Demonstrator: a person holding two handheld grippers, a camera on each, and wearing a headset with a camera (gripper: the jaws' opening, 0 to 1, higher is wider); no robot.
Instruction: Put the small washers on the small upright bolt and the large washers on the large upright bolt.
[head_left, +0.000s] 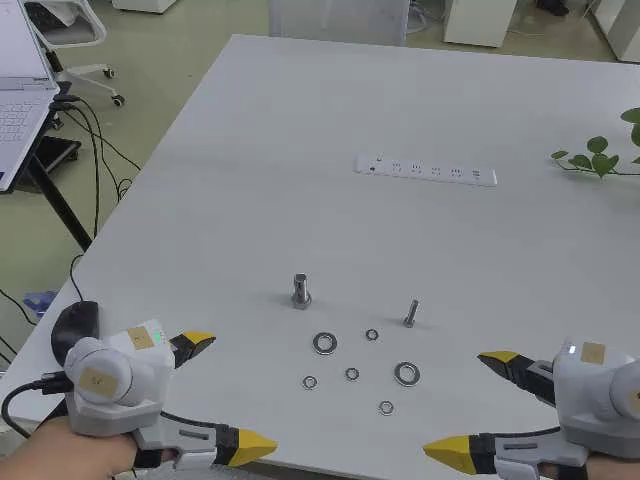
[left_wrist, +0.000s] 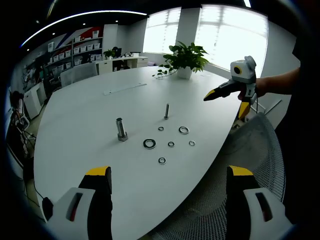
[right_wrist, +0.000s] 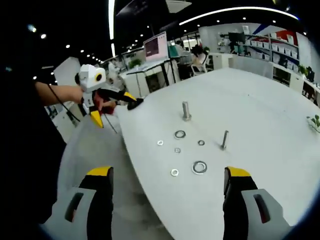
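- The left gripper (head_left: 241, 393) is held over the near edge of the table (head_left: 300, 120), jaws spread wide, nothing gripped
- The right gripper (head_left: 455, 403) is likewise held wide open and empty at the near right
- Two large washers (head_left: 324, 343) and four small washers (head_left: 352, 374) are seen lying flat and apart on the table between the grippers
- Just beyond them the large bolt (head_left: 301, 290) and the small bolt (head_left: 411, 313) stand upright, both bare
- No washer has been picked up, so the step in hand is judged to be the first pick
- A flat washer is best taken with the jaws narrowed first and the tips brought down steeply across its rim
- Neighbouring washers should be left undisturbed, and the bolts not knocked over when a washer is threaded on
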